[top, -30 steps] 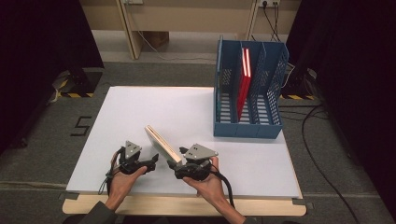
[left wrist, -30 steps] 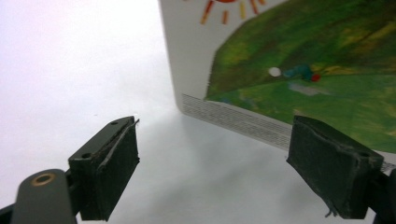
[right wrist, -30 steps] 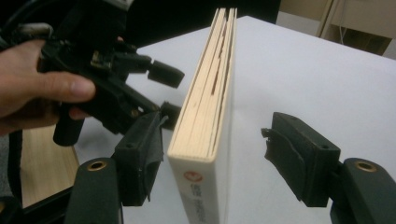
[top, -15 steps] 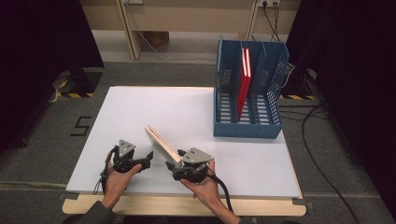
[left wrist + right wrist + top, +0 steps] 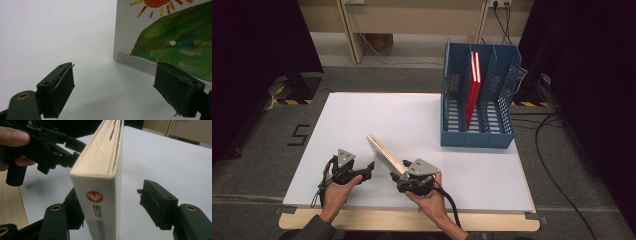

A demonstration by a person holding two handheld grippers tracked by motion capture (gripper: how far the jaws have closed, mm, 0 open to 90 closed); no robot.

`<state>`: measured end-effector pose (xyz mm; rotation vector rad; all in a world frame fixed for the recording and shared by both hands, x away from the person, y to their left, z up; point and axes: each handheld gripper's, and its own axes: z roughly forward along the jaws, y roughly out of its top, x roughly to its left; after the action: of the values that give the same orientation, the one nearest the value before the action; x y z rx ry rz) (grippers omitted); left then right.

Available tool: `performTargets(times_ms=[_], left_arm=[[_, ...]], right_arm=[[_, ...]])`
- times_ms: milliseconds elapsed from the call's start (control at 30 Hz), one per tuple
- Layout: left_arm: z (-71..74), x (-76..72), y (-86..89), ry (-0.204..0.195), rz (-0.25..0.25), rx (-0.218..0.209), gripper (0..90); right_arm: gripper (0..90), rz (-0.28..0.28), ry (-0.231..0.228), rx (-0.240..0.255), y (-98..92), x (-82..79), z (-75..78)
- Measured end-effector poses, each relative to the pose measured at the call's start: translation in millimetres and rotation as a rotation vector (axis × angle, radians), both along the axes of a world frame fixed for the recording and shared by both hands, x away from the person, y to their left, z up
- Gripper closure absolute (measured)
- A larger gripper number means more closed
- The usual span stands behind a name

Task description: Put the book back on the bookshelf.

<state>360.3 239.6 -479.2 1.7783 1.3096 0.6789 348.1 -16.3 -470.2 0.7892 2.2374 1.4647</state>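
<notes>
A thick board book point(image 5: 384, 155) stands on edge on the white table point(image 5: 412, 115), with its spine toward me. My right gripper point(image 5: 398, 175) straddles the spine end. In the right gripper view the book point(image 5: 100, 175) lies against the left jaw, and a gap separates it from the right pad point(image 5: 157, 202). The jaws have just been closing a little, but they do not clamp the book. My left gripper point(image 5: 369, 167) waits beside the book, open, with nothing between its jaws point(image 5: 113, 85). The book's painted cover point(image 5: 170, 32) shows past its right jaw.
A blue file rack point(image 5: 477, 137) stands at the table's back right, with a red book point(image 5: 472, 90) upright in its middle slot. My left gripper point(image 5: 50, 147) appears close to the book's far side in the right gripper view. The table's wooden front edge is just behind both hands.
</notes>
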Motion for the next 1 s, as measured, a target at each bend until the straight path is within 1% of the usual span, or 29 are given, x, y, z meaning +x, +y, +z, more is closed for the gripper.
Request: performTargets(times_ms=[133,233,400,567,833,1000], left_arm=[[0.1,0.2,0.6,-0.002,0.004,-0.003,15.4],[-0.1,0.2,0.5,-0.001,0.004,-0.003,15.4],[-0.2,0.0,-0.1,0.001,0.001,0.000,15.4],[-0.6,0.0,-0.7,0.005,-0.003,0.003,15.4],[-1.0,0.1,-1.4,0.005,-0.003,0.004,15.4],[-1.4,0.0,-2.4,0.006,-0.005,0.006,15.4]], right_arm=[[40.7,-0.005,-0.007,0.003,2.1,1.2,-3.7],[41.1,-0.003,0.000,0.011,3.7,1.4,-5.1],[41.5,-0.004,-0.006,0.014,7.4,1.8,-8.2],[41.8,-0.007,-0.001,0.012,10.1,2.7,-10.1],[42.4,-0.014,-0.006,0.019,14.0,4.7,-13.9],[42.9,-0.020,-0.001,0.013,15.7,5.5,-15.8]])
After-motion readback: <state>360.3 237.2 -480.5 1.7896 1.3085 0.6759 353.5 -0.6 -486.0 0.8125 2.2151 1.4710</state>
